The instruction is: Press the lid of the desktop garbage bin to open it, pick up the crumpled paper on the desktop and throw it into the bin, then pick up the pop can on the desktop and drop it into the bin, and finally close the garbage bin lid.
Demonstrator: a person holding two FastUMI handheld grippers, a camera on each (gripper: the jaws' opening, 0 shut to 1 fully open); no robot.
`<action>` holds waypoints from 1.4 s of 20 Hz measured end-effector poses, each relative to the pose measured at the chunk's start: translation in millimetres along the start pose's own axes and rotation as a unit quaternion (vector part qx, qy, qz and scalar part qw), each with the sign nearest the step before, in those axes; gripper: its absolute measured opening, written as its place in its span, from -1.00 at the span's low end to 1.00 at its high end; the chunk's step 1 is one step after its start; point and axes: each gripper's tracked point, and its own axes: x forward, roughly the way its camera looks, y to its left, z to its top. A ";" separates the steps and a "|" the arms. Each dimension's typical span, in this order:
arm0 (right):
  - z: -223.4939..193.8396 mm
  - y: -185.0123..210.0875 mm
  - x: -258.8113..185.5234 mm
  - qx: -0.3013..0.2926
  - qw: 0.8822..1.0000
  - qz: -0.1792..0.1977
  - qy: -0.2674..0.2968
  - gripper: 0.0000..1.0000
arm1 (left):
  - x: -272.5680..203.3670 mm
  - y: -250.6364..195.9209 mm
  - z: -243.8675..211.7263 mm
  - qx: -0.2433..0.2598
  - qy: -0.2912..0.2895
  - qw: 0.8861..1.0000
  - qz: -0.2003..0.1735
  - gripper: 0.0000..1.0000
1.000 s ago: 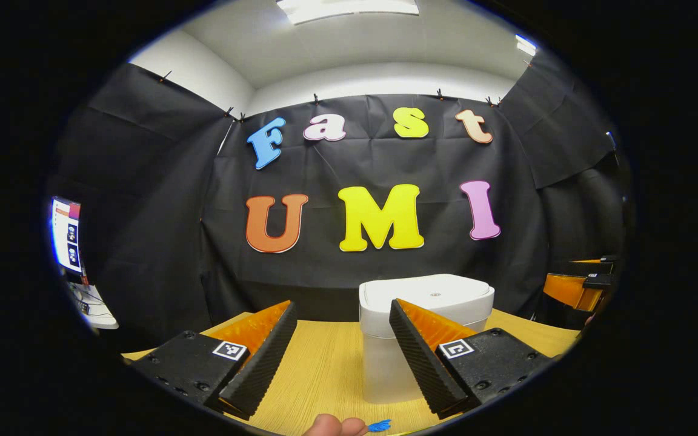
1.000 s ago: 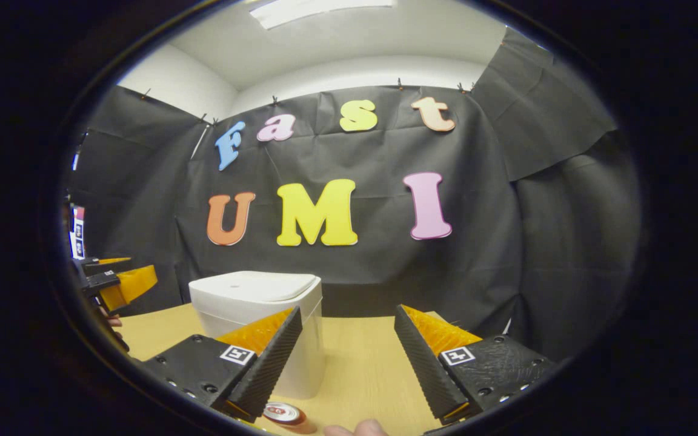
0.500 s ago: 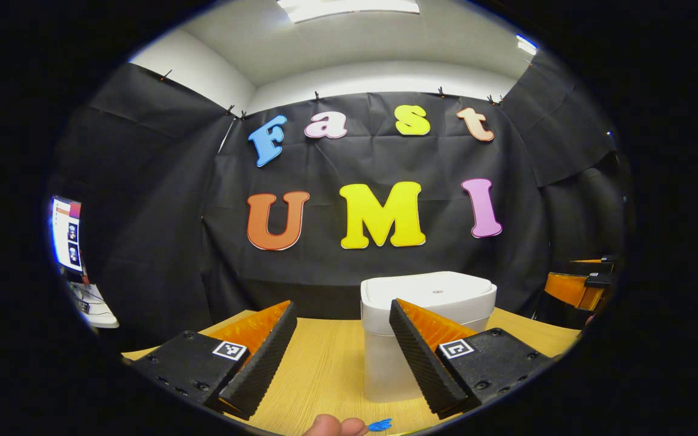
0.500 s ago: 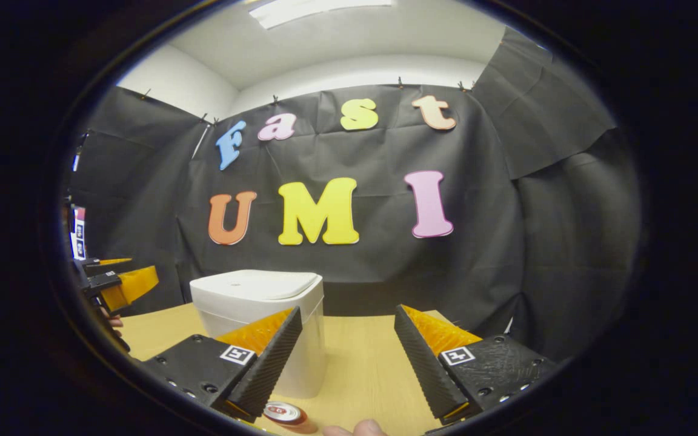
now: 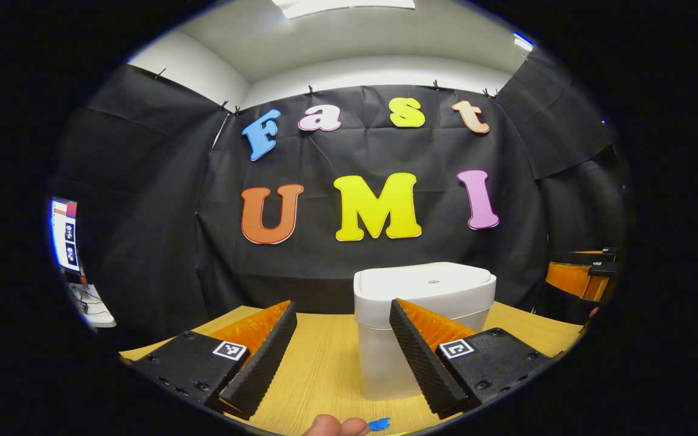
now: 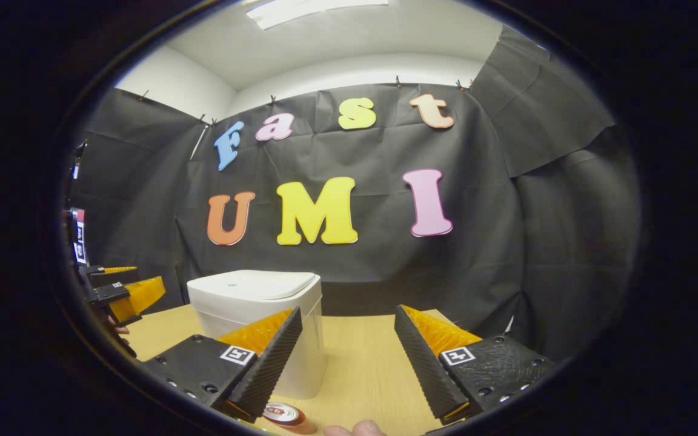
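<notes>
- Wood is what the table (image 5: 325, 363) is made of, pale and yellow, and it sits under both grippers.
- The left gripper (image 5: 343, 357) is held low over the near edge of the table. Its jaws stand wide apart and hold nothing. A fingertip (image 5: 334, 426) and a small blue thing (image 5: 379, 424) peek in at the bottom of the left gripper view.
- The right gripper (image 6: 346, 363) is low too, with its jaws wide apart and nothing between them.
- The pop can (image 6: 282, 415) lies close under the right gripper, near its left finger — I can see its red top. It is on the table, just in front of the bin.
- The bin (image 5: 423, 327) is white and boxy with round corners. It stands upright on the table a little past the grippers. In the right gripper view the bin (image 6: 258, 327) is off to the left.
- The lid (image 5: 425, 278) is flat and shut, with a tiny dot in the middle. I think that is the spot to press.
- I think both grippers wait here, wide and ready, since no step is done yet — the lid must be pushed first.
- I cannot spot the crumpled paper.
</notes>
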 end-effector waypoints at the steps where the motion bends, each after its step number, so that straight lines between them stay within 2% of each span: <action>1: 1.1 1.3 0.9 0.000 1.000 0.001 0.000 0.90 | 0.5 1.1 -1.7 -0.007 0.003 1.000 0.000 0.98; 3: 3.3 4.9 2.8 0.001 1.000 0.007 0.000 0.90 | -0.7 3.9 -2.0 -0.011 0.005 1.000 0.004 0.98; 6: 8.0 27.2 7.3 0.004 0.999 0.042 0.006 0.92 | -0.9 9.0 -0.4 -0.014 -0.001 1.000 0.008 0.99; 12: 32.9 68.4 32.8 -0.036 0.996 0.084 0.005 0.87 | -4.0 22.2 -18.7 -0.023 0.016 0.999 0.016 0.99; 16: 39.9 95.8 60.4 -0.014 0.992 0.123 0.037 0.92 | -5.2 25.8 -28.2 -0.026 0.023 0.999 0.014 0.99; 20: 29.4 115.6 87.0 -0.026 0.987 0.136 0.080 0.83 | -7.3 33.6 -33.3 -0.013 0.026 0.999 0.017 0.99; 21: 24.7 120.4 90.9 -0.029 0.985 0.142 0.094 0.49 | -6.8 35.2 -33.1 -0.013 0.027 0.999 0.018 0.98; 23: 20.5 132.9 97.4 -0.027 0.981 0.156 0.110 0.28 | -6.5 38.6 -34.5 -0.018 0.028 0.999 0.018 0.99; 24: 21.1 133.4 98.4 -0.030 0.981 0.156 0.113 0.27 | -6.4 39.2 -34.6 -0.020 0.028 0.999 0.019 0.99; 26: 24.5 133.5 102.0 -0.039 0.982 0.148 0.112 -0.24 | -6.9 43.1 -33.7 -0.020 0.028 0.999 0.021 0.99; 27: 22.4 136.7 102.1 -0.042 0.981 0.152 0.116 -0.71 | -6.5 44.6 -36.1 -0.020 0.028 0.999 0.023 0.99; 28: 20.3 145.4 112.8 -0.031 0.980 0.155 0.119 -0.55 | -5.0 45.6 -37.8 -0.021 0.030 0.999 0.023 0.99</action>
